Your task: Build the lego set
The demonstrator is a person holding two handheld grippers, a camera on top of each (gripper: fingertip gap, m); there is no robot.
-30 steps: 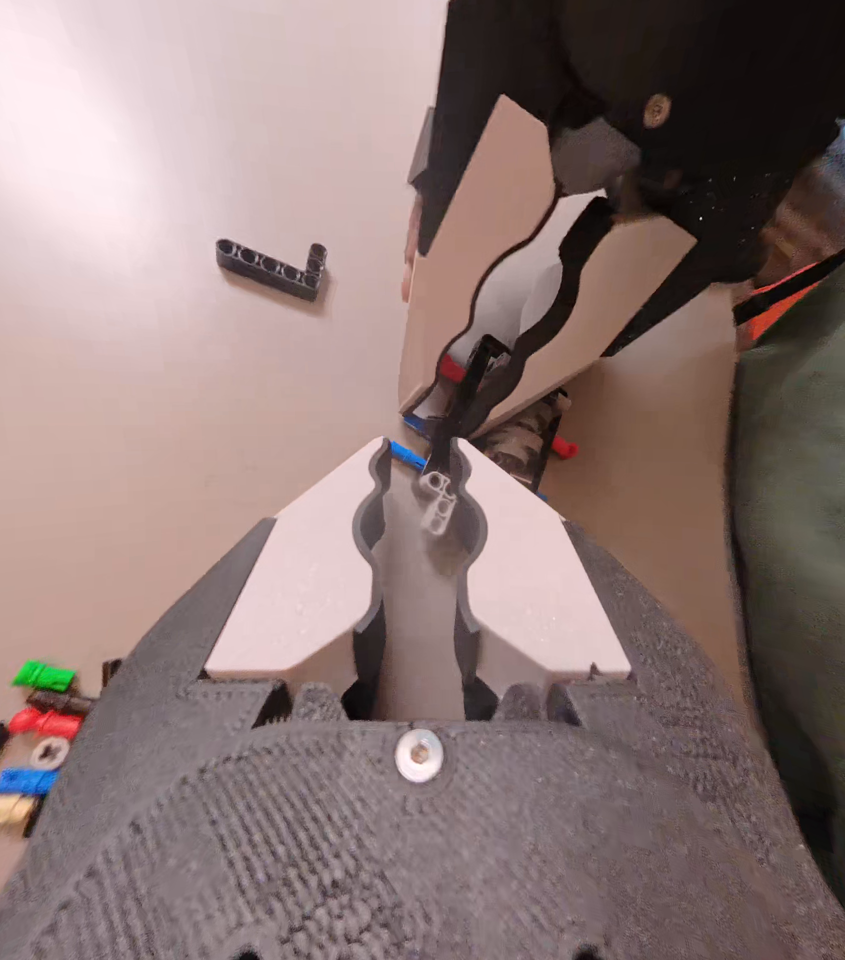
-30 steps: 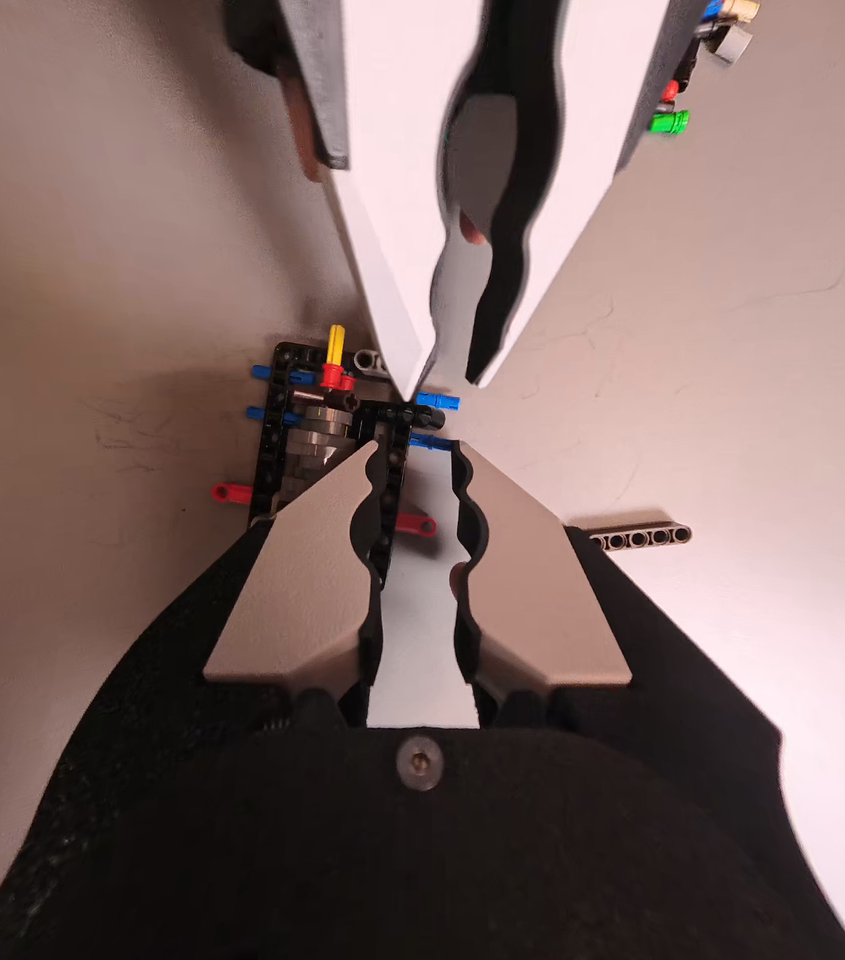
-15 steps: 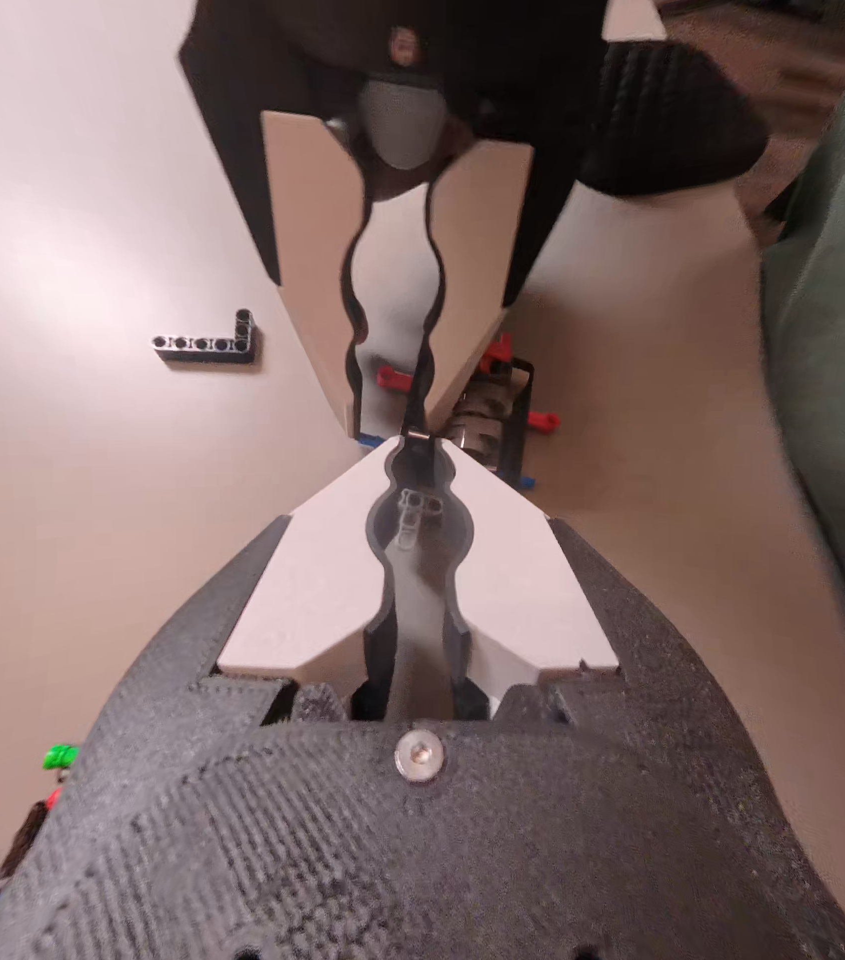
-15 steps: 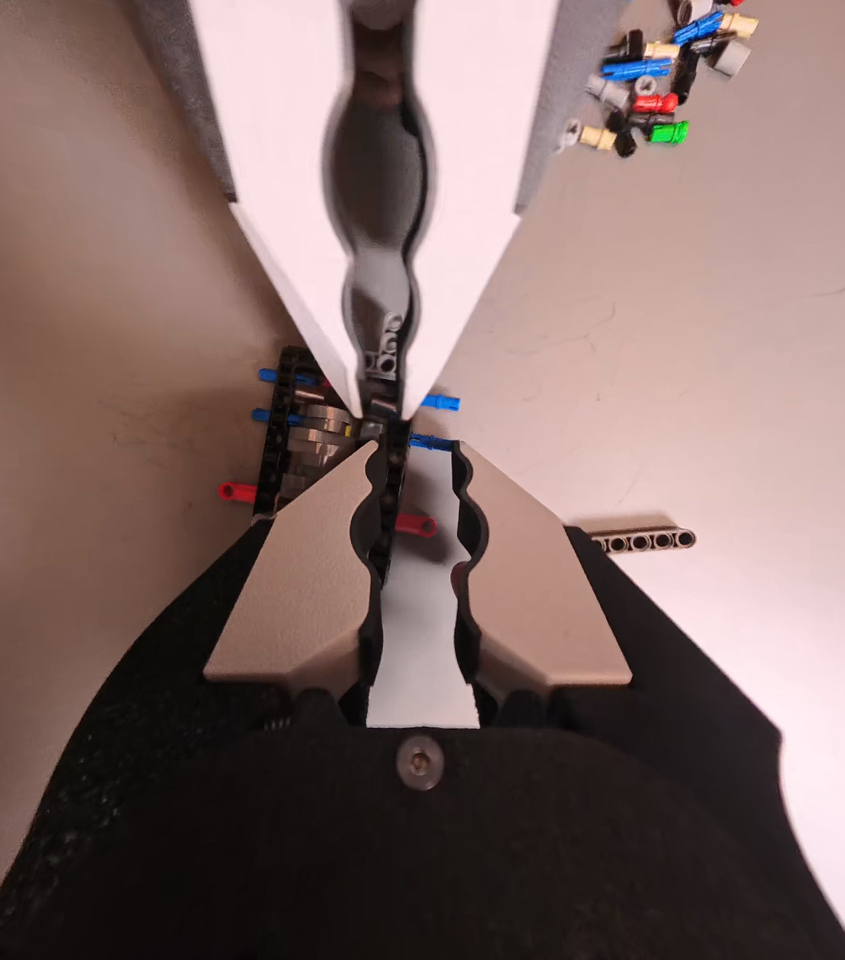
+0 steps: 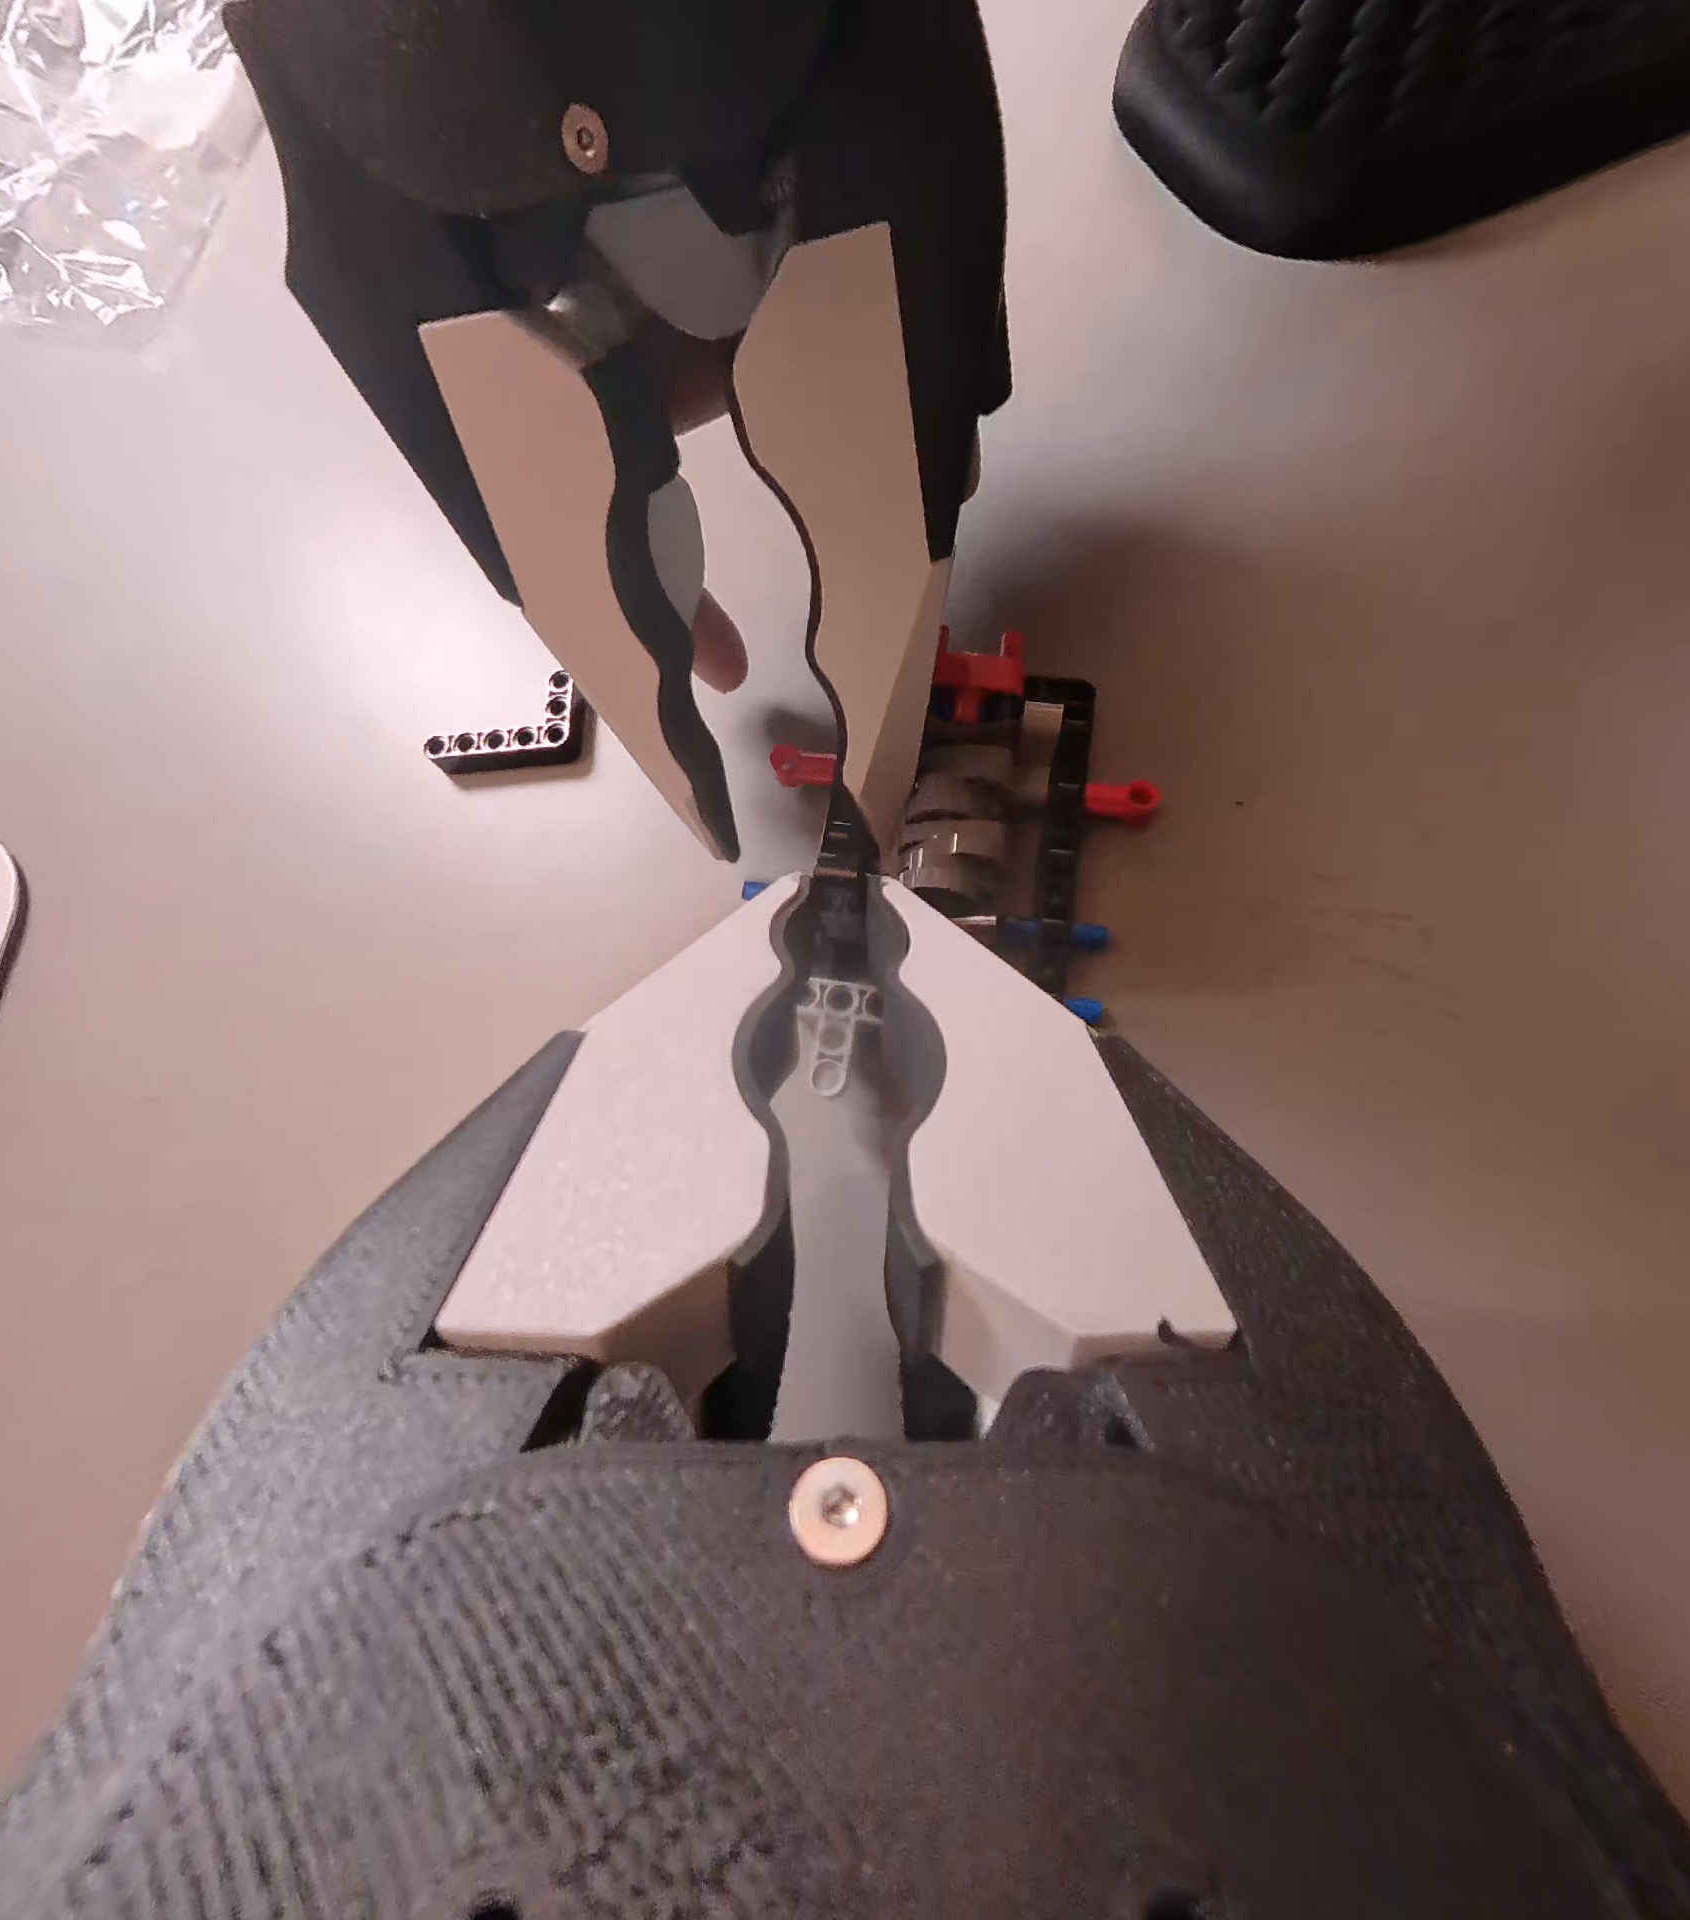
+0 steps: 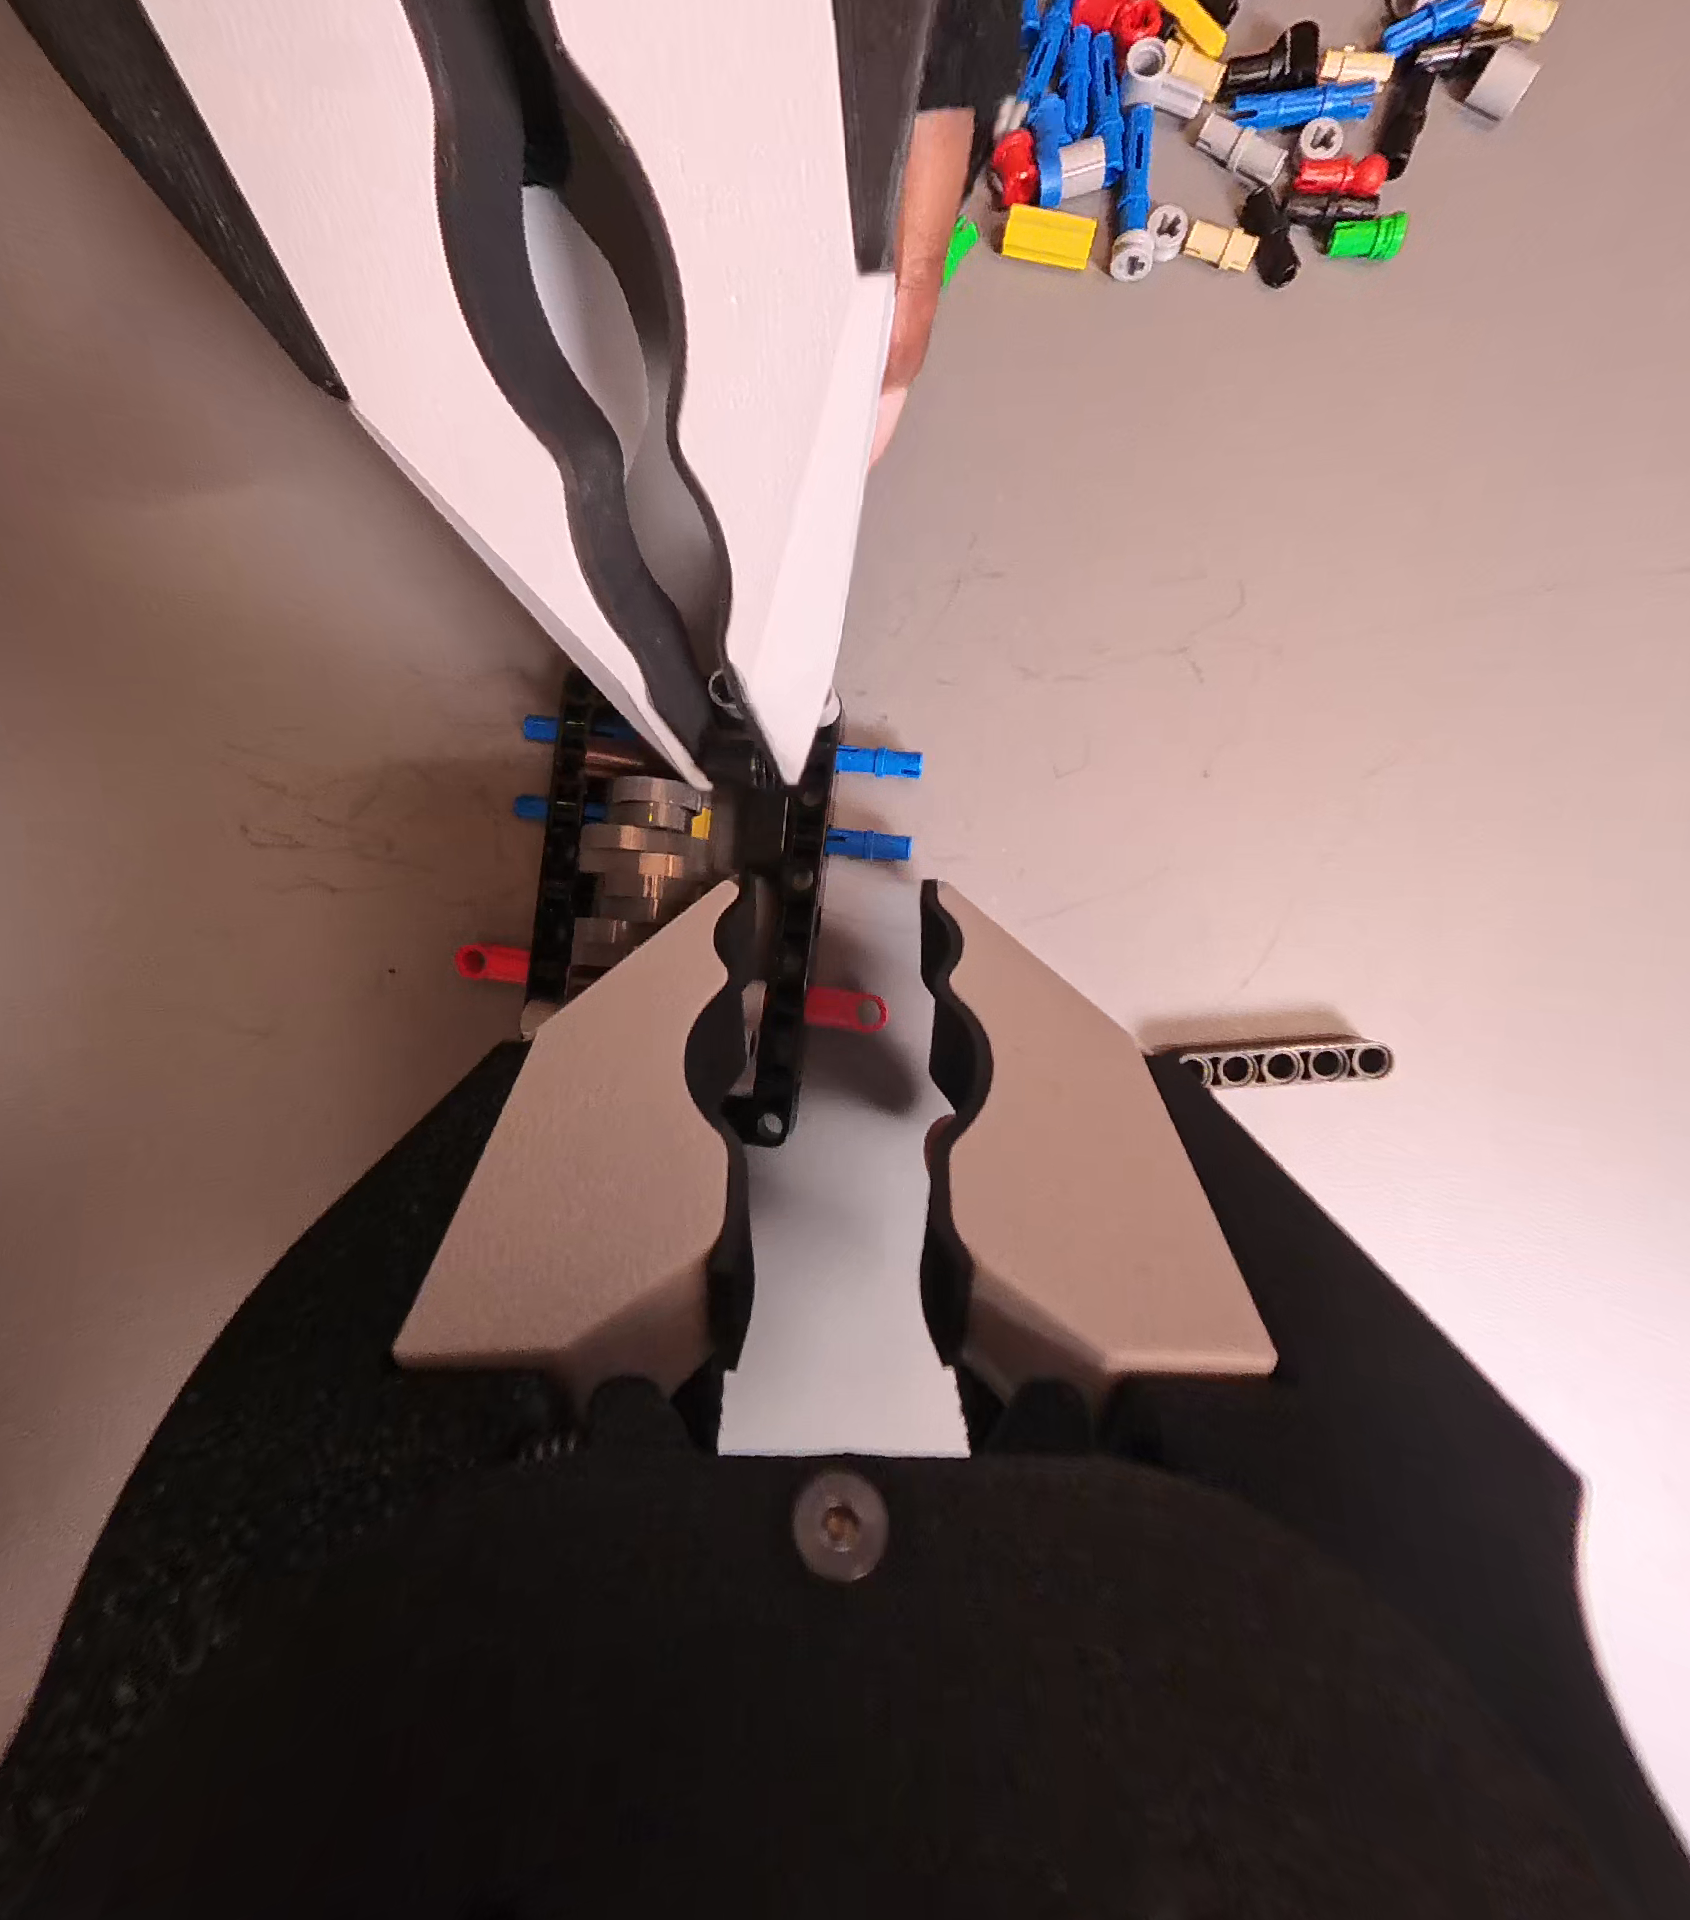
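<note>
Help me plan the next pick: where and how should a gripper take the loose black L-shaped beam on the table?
Grip the L-shaped beam across its long arm, near mid-length, coming straight down from above. It lies flat, holes up, so its parallel side faces are exposed, with bare table on both sides. The short arm at one end would likely foul the fingers.

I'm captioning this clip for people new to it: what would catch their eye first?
Two grippers meet tip to tip over a black-framed lego assembly with blue and red pins on the beige table. The left gripper is shut on a small light-grey T-shaped lego piece; the right gripper is open astride the frame's black beam. A bright pile of loose lego connectors lies beyond.
</note>
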